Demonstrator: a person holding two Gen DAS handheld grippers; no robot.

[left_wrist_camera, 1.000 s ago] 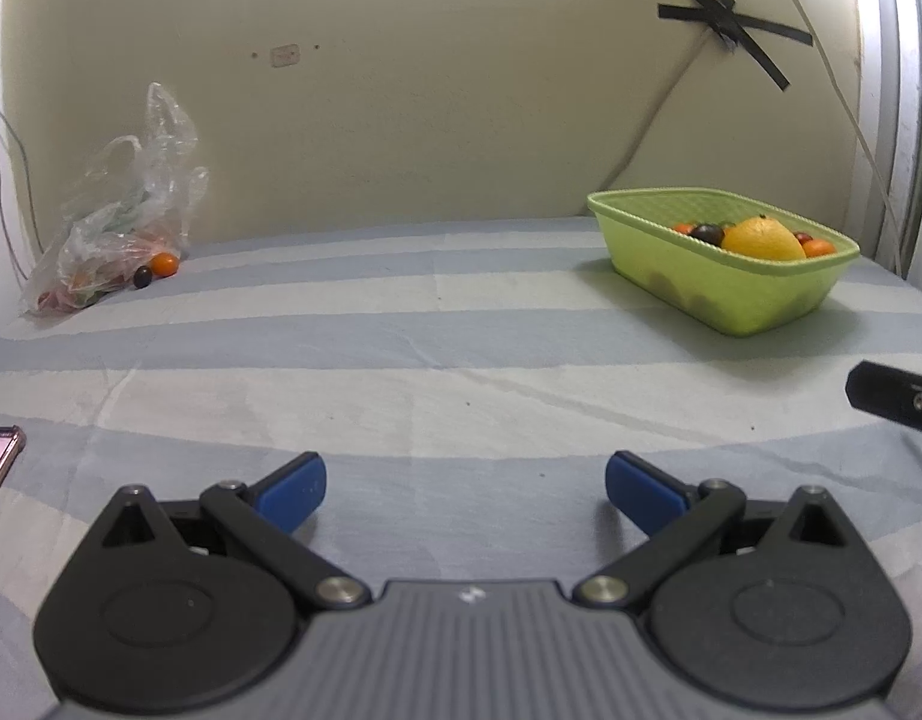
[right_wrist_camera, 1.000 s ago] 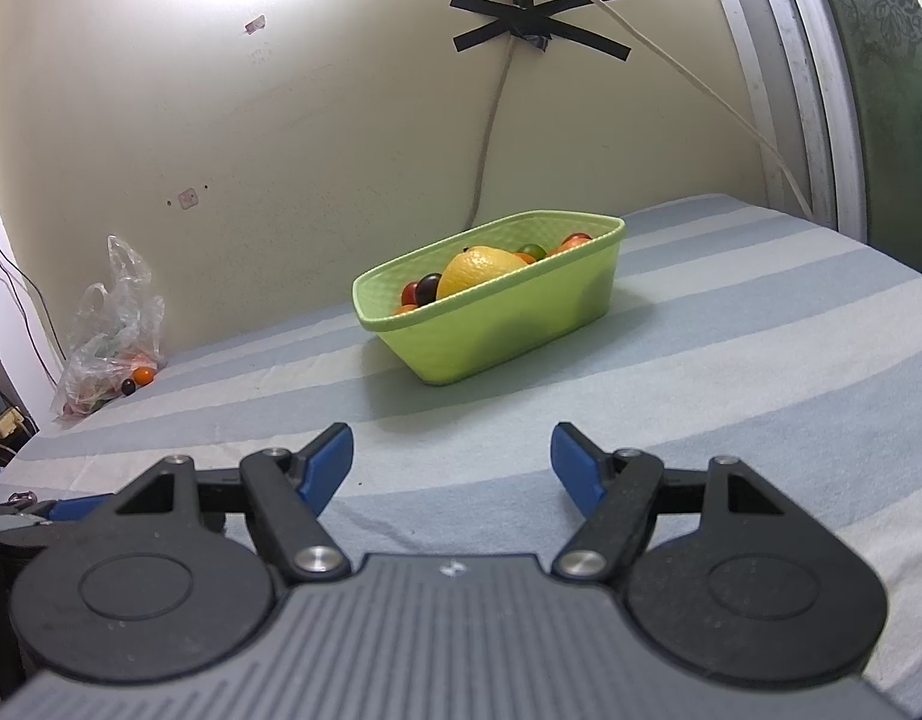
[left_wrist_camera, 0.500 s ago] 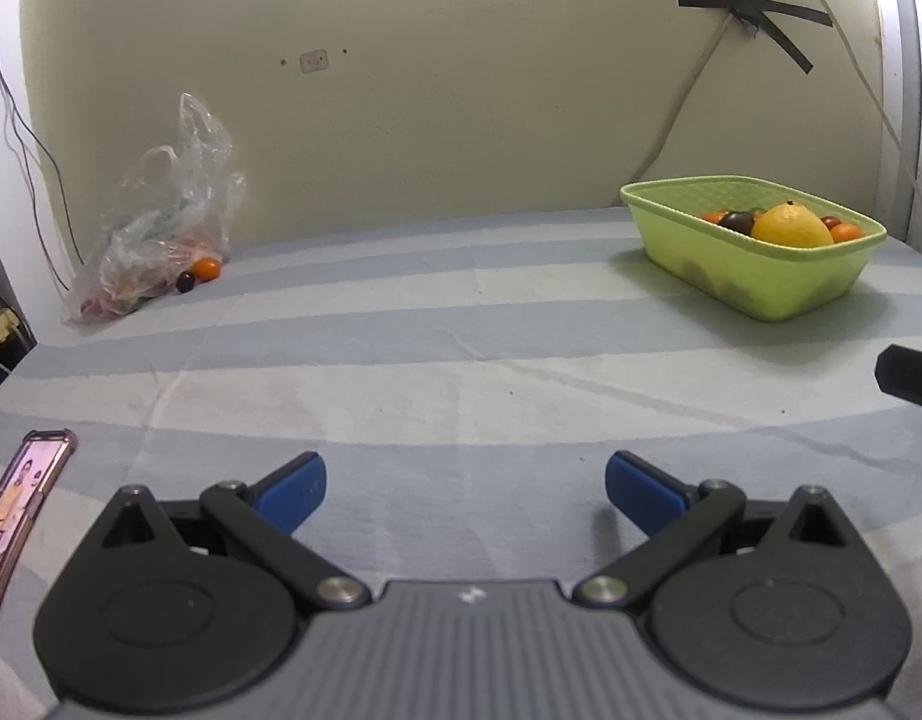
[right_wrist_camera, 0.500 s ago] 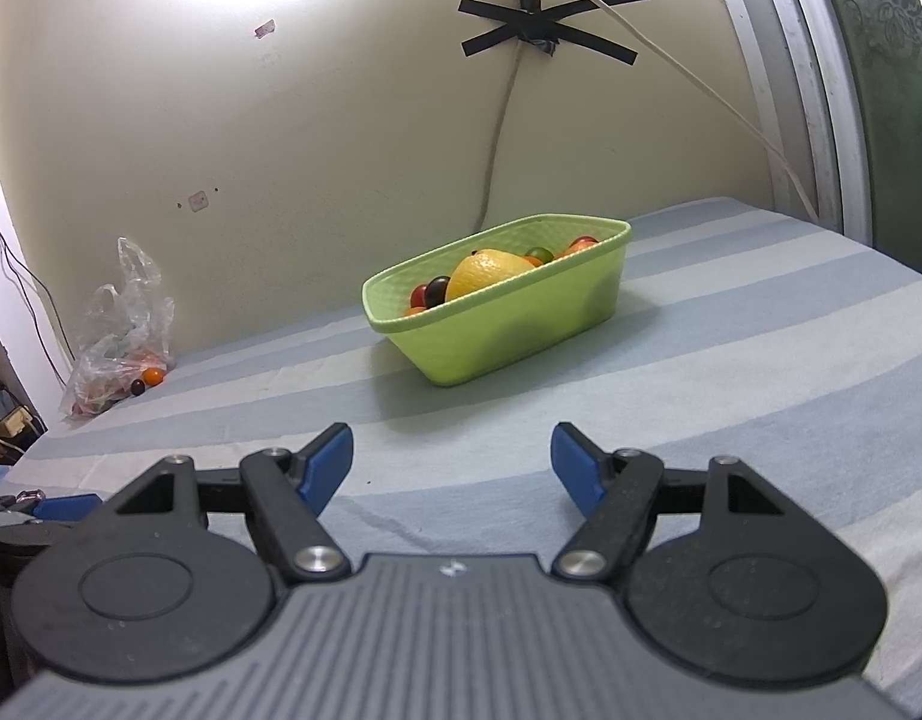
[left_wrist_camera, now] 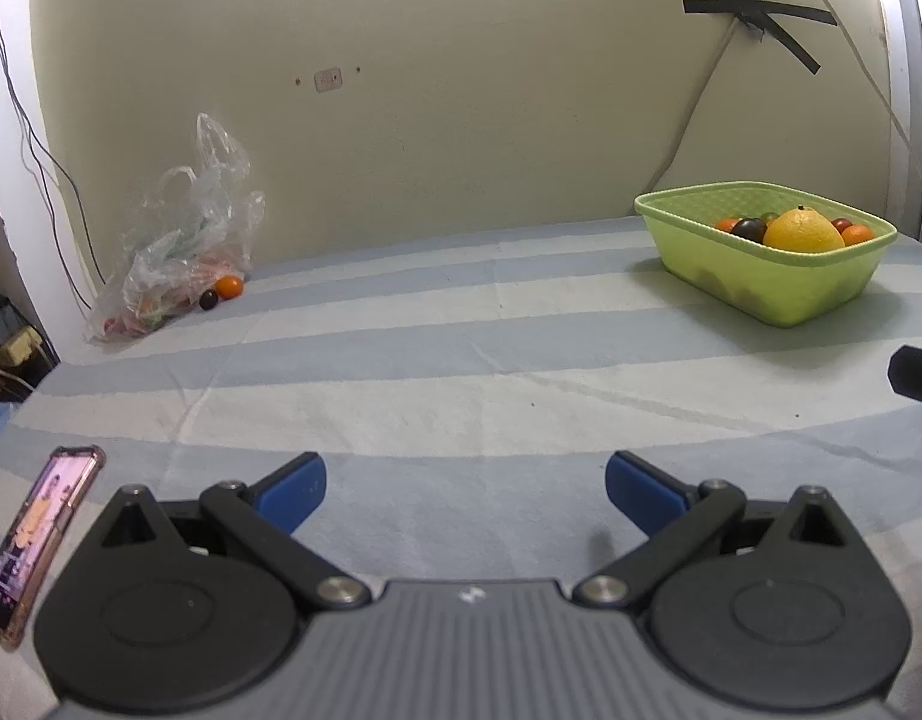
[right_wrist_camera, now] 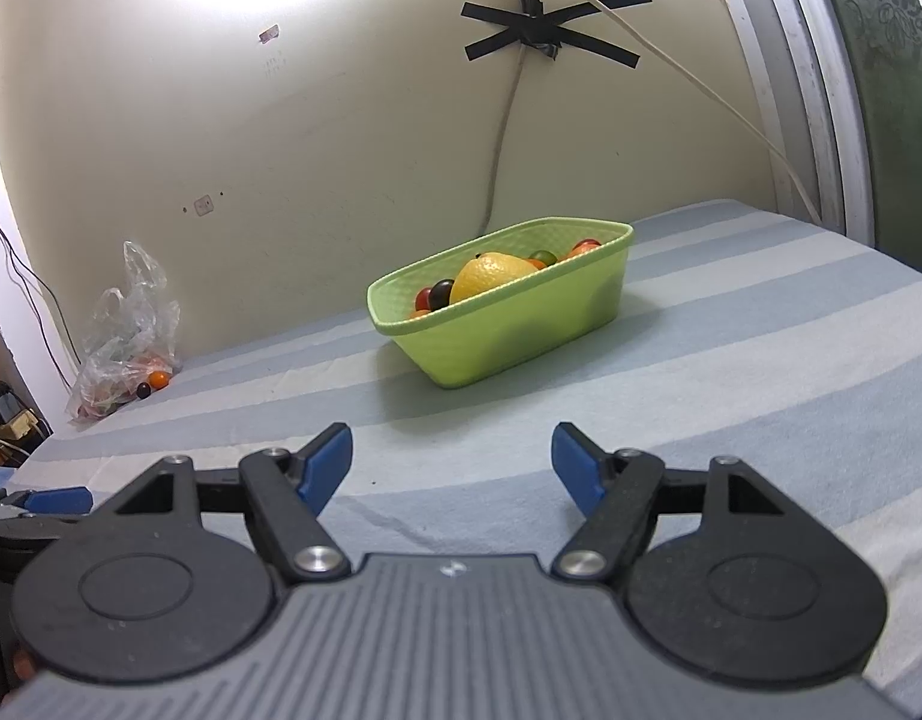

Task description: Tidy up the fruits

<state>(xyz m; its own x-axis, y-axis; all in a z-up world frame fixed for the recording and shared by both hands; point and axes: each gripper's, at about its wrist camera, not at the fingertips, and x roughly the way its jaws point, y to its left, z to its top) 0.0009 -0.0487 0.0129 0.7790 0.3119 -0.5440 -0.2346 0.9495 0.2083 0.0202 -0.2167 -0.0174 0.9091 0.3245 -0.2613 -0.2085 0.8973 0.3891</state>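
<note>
Dim, even indoor light in both sharp views; strong glare blooms on the wall (right_wrist_camera: 233,6) above the right jaws; fisheye bending darkens the corners.

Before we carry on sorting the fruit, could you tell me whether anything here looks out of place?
Yes: two small fruits, one orange and one dark, lie loose on the striped sheet beside the plastic bag by the wall, far from the green basket holding the rest. A phone also lies on the sheet.
</note>
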